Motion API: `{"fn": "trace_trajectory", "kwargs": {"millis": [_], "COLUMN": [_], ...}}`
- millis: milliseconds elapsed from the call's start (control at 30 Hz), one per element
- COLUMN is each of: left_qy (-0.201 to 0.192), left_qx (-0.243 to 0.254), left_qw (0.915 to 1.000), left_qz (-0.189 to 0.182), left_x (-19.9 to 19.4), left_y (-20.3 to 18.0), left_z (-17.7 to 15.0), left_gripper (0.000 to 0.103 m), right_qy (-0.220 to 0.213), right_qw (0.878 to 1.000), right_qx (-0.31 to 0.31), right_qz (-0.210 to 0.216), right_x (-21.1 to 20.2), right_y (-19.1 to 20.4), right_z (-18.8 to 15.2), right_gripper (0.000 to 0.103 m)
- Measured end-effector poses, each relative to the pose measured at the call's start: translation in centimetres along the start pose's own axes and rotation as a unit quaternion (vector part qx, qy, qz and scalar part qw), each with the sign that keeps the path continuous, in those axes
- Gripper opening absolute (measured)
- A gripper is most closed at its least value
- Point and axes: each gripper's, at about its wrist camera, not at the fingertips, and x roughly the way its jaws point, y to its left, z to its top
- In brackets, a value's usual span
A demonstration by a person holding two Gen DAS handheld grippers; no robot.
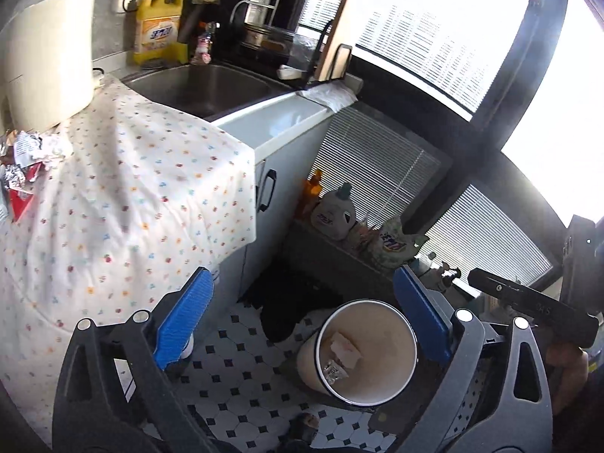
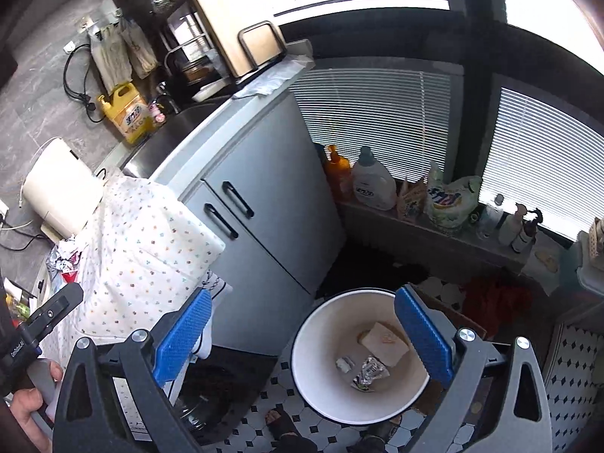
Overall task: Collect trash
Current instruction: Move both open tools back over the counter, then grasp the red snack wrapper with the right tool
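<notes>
A round beige waste bin (image 1: pixel 381 343) (image 2: pixel 324 336) stands on the tiled floor below both grippers. Inside it lie a pale paper pad (image 2: pixel 385 343) (image 1: pixel 345 347), a crumpled foil wrapper (image 2: pixel 368 373) (image 1: pixel 334 372) and a small white scrap (image 2: pixel 344 363). My left gripper (image 1: pixel 302 313) hangs open above the bin with nothing between its blue pads (image 1: pixel 185 317). My right gripper (image 2: pixel 302 321) is open too, over the bin's rim, empty. More crumpled foil and paper trash (image 1: pixel 26 162) (image 2: pixel 64 260) lies on the cloth-covered counter at the left.
A flowered cloth (image 1: pixel 124 188) (image 2: pixel 151 226) drapes the counter beside a steel sink (image 1: pixel 204 87) and a grey cabinet (image 2: pixel 264 207). Detergent bottles (image 2: pixel 373 181) line the low window ledge. A white appliance (image 1: pixel 45 56) stands by the wall. A foot shows on the tiles (image 2: pixel 283 426).
</notes>
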Motion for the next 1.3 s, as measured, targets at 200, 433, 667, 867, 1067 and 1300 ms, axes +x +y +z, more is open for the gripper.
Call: {"fn": "trace_trajectory", "kwargs": {"millis": [200, 433, 667, 867, 1067, 1300], "left_qy": [-0.032, -0.063, -0.087, -0.108, -0.117, -0.102], "left_qx": [-0.049, -0.109, -0.150, -0.172, -0.179, -0.173], "left_qw": [0.9969, 0.9870, 0.9757, 0.9672, 0.9619, 0.9609], "left_qz": [0.053, 0.101, 0.134, 0.153, 0.170, 0.191], "left_x": [-4.5, -8.9, -12.7, -15.4, -17.4, -18.5], "left_y": [7.4, 15.1, 21.8, 27.2, 32.4, 37.4], "left_z": [0.1, -0.8, -1.8, -2.2, -1.9, -1.3], "left_gripper": [0.095, 0.095, 0.095, 0.095, 0.095, 0.095], "right_qy": [0.004, 0.017, 0.017, 0.021, 0.023, 0.045], "right_qw": [0.998, 0.992, 0.983, 0.973, 0.964, 0.958], "right_qx": [-0.042, -0.096, -0.147, -0.189, -0.208, -0.211], "right_qz": [0.044, 0.078, 0.109, 0.133, 0.161, 0.187], "right_x": [1.7, 3.3, 4.8, 6.5, 9.1, 13.6], "right_y": [8.1, 16.3, 24.4, 31.8, 38.7, 45.3], "right_z": [0.5, 0.1, -1.1, -2.1, -3.1, -4.7], "right_gripper": [0.095, 0.095, 0.095, 0.092, 0.084, 0.070]}}
